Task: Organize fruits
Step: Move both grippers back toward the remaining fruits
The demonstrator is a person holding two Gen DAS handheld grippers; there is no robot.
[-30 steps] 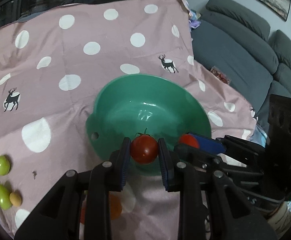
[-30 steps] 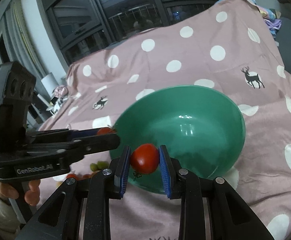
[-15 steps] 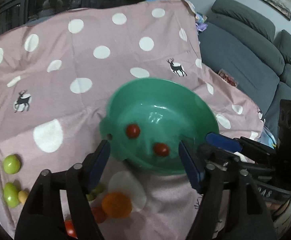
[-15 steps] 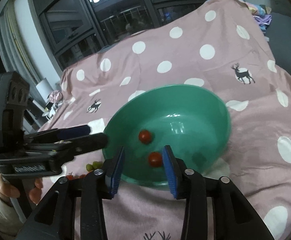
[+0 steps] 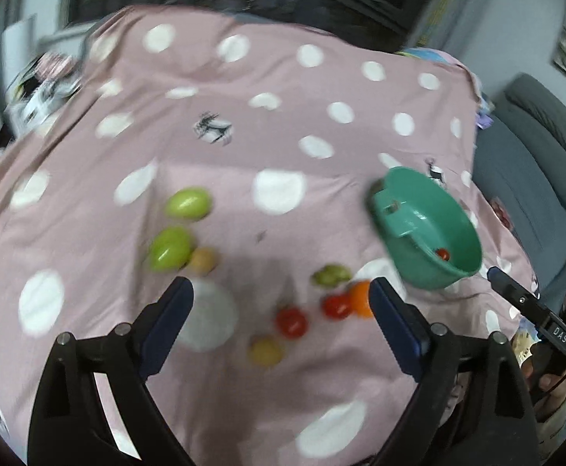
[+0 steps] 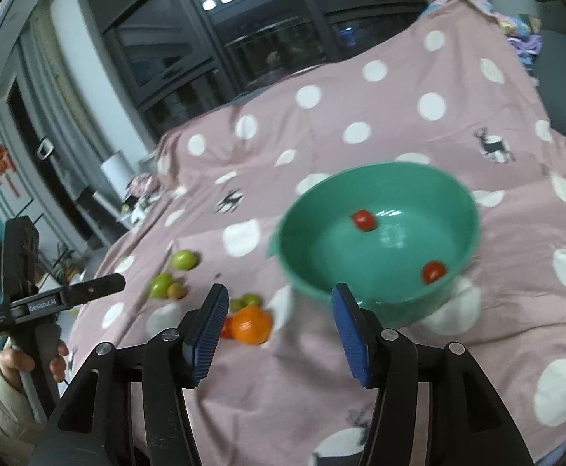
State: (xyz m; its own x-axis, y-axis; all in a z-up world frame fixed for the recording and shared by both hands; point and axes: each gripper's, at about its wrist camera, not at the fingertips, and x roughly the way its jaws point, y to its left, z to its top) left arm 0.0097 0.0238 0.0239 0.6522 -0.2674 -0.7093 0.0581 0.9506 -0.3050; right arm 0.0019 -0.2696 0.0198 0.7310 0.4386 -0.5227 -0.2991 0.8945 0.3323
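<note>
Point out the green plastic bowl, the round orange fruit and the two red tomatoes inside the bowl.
green plastic bowl point(image 6: 465, 209): right wrist view, far rim.
round orange fruit point(image 6: 251, 324): right wrist view, middle.
red tomatoes point(image 6: 363, 220) point(image 6: 433, 271): right wrist view, each one's middle.

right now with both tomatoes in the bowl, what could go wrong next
The left hand-held gripper, empty with jaws opening, hangs over bunched fruit: closing on one red tomato may nudge the yellow fruit away. The orange touches a tomato and green grapes, so the empty, opening right hand-held gripper could scatter them.
</note>
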